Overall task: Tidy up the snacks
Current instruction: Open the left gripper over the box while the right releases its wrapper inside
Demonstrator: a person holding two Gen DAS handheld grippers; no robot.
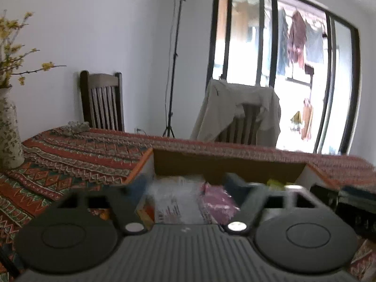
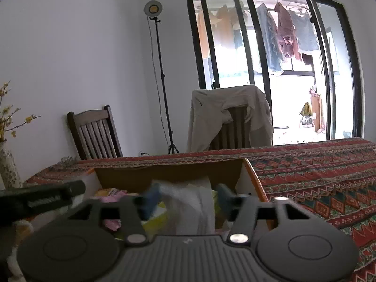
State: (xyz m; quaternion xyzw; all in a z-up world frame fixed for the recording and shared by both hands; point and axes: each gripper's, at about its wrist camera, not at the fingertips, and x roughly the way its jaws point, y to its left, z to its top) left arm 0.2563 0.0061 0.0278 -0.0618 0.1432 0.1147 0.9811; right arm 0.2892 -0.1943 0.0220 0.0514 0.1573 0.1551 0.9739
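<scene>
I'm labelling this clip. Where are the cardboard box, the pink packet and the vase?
cardboard box [image 2: 164,176]: right wrist view, on its brown inner back wall.
pink packet [image 1: 217,199]: left wrist view, middle of the wrapper.
vase [image 1: 9,131]: left wrist view, on its speckled body.

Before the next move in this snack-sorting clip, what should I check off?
1. Left gripper jaws apart, nothing pinched: ok.
2. Right gripper jaws apart; white plastic bag sits between them, contact: cannot tell.
3. Cardboard box open on top, within reach of both: ok.
4. Pink packet lies inside the box: ok.
5. Grippers clear of each other over the box: cannot tell.
6. Vase stands away from the box: ok.
</scene>
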